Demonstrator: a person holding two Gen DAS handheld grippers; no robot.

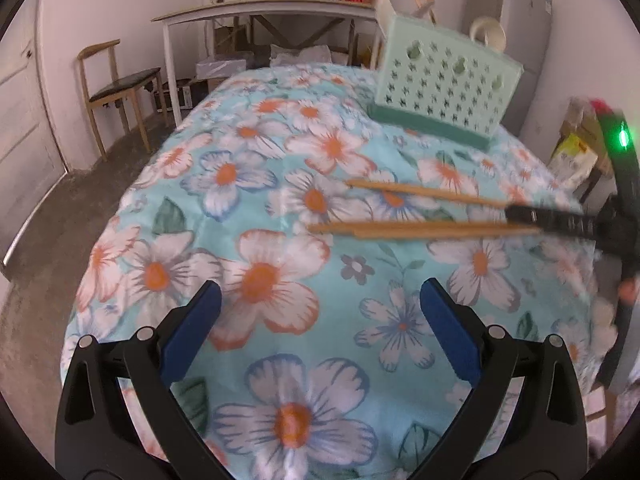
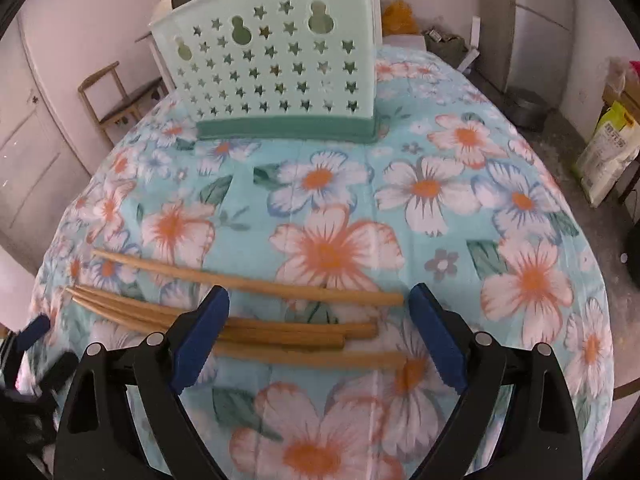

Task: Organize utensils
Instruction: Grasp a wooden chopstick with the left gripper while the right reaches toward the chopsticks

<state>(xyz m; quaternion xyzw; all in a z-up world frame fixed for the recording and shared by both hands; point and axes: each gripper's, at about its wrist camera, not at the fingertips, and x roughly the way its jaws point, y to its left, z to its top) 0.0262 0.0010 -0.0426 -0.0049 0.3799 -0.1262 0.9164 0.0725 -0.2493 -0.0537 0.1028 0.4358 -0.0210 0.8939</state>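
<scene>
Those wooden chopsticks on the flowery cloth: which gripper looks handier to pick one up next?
The right gripper, probably. Its open jaws already straddle the chopsticks, which lie crosswise between its fingers. The left gripper is open too, but sits back over bare tablecloth, with the chopsticks lying farther ahead.

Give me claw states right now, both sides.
Left claw: open, holding nothing, above the tablecloth.
Right claw: open, holding nothing, over the chopsticks.

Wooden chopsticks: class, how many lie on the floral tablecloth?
4. One wooden chopstick lies apart, nearest the pale green utensil basket; two are bunched between the right gripper fingers; one is nearest the camera.
</scene>
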